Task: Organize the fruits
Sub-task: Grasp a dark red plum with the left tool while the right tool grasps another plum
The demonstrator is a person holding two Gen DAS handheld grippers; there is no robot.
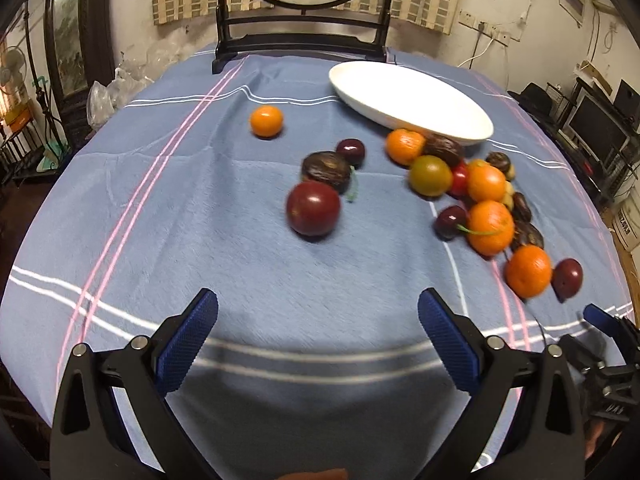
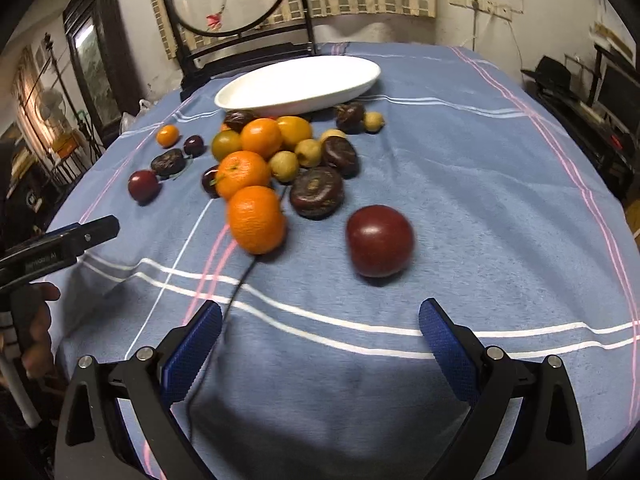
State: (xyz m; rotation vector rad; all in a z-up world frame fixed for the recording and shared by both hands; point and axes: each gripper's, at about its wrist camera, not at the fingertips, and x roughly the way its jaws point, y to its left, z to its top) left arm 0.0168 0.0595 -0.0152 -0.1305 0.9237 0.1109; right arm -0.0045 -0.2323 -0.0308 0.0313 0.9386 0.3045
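Note:
Loose fruit lies on a blue striped tablecloth (image 1: pixel 200 240) in front of an empty white oval dish (image 1: pixel 408 100), which also shows in the right wrist view (image 2: pixel 300 80). My left gripper (image 1: pixel 318 312) is open and empty, hovering short of a dark red plum (image 1: pixel 313 209) and a wrinkled dark fruit (image 1: pixel 326 171). My right gripper (image 2: pixel 320 324) is open and empty, just short of another red plum (image 2: pixel 379 240), with an orange (image 2: pixel 256 219) to its left. A pile of oranges, small yellow fruits and dark fruits (image 2: pixel 280 152) sits between them and the dish.
A lone small orange (image 1: pixel 266 121) lies left of the dish. A dark wooden stand with a round painted screen (image 1: pixel 300 8) stands at the table's far edge. A thin black cable (image 2: pixel 232 300) runs across the cloth. Shelves and clutter surround the table.

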